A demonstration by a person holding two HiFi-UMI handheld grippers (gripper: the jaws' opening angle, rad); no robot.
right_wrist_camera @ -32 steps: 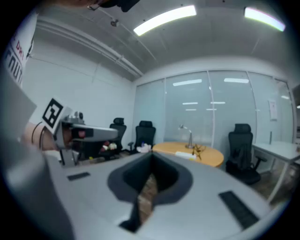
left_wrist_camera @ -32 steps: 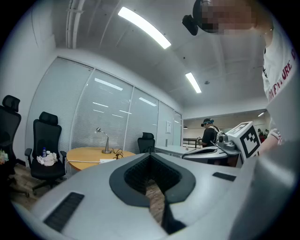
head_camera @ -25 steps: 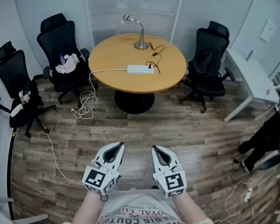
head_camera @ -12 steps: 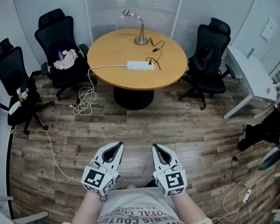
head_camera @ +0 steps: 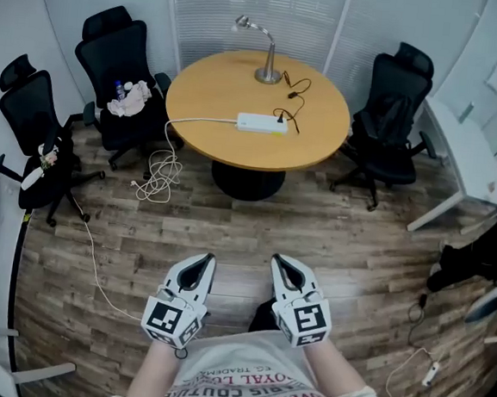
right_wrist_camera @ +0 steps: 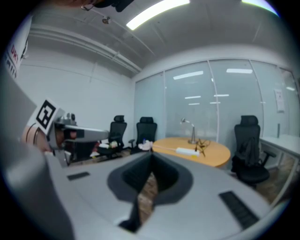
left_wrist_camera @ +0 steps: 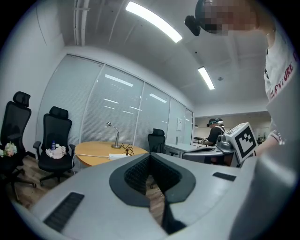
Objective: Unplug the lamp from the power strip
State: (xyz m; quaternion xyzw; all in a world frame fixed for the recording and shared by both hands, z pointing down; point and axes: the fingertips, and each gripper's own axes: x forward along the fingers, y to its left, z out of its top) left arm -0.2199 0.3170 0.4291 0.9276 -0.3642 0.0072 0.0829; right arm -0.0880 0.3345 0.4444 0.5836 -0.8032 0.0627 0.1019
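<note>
A silver gooseneck lamp (head_camera: pixel 266 55) stands at the far side of a round wooden table (head_camera: pixel 213 104). Its black cord runs to a plug in the white power strip (head_camera: pixel 261 123) lying mid-table. Both grippers are held close to the person's body, well short of the table. My left gripper (head_camera: pixel 206 258) and right gripper (head_camera: pixel 277 261) point toward the table, jaws closed with nothing between them. In the left gripper view the lamp (left_wrist_camera: pixel 113 136) and strip (left_wrist_camera: pixel 118 156) show far off past the shut jaws. The right gripper view shows the lamp (right_wrist_camera: pixel 189 131) and strip (right_wrist_camera: pixel 186 150) likewise.
Black office chairs stand round the table: two at the left (head_camera: pixel 114 56) (head_camera: pixel 31 131), one at the right (head_camera: pixel 399 111). The strip's white cable drops to a coil (head_camera: pixel 159 175) on the wood floor. A white desk (head_camera: pixel 464 160) is at the right. Another person (left_wrist_camera: pixel 216 131) stands far off.
The head view has shifted, so the table and lamp now sit a little further right and lower. Both grippers stay shut in the same place before the body.
</note>
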